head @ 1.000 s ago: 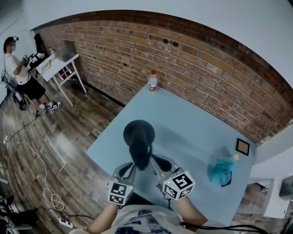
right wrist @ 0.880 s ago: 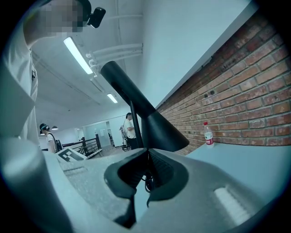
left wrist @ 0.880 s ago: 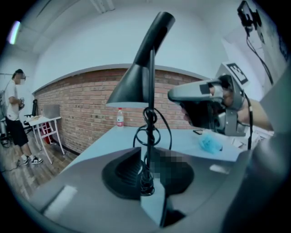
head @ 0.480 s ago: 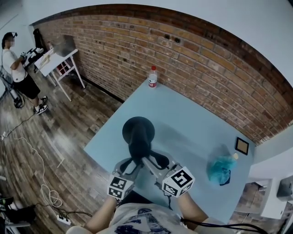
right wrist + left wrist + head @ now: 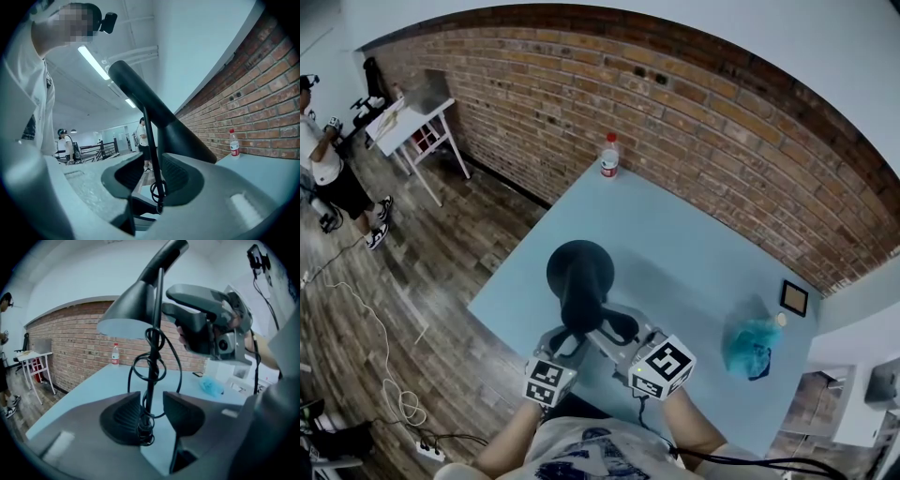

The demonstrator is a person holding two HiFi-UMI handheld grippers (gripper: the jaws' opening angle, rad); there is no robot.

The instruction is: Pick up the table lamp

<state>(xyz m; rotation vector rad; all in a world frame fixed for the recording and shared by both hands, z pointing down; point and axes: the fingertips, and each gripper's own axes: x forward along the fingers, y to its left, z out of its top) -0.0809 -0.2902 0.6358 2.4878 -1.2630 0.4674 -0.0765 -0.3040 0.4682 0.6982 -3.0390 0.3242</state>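
Released since a second ago, the table lamp (image 5: 579, 281) stem stands between the opening left hand-held gripper (image 5: 151, 405) jaws and the parted right hand-held gripper (image 5: 152, 177) jaws; the bottle (image 5: 608, 157) label is unreadable.

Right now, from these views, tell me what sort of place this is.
Probably an indoor studio or lab set up for recording tasks, not a home: a bare brick wall, a wood floor with loose cables, and a second person standing by a white table across the room.
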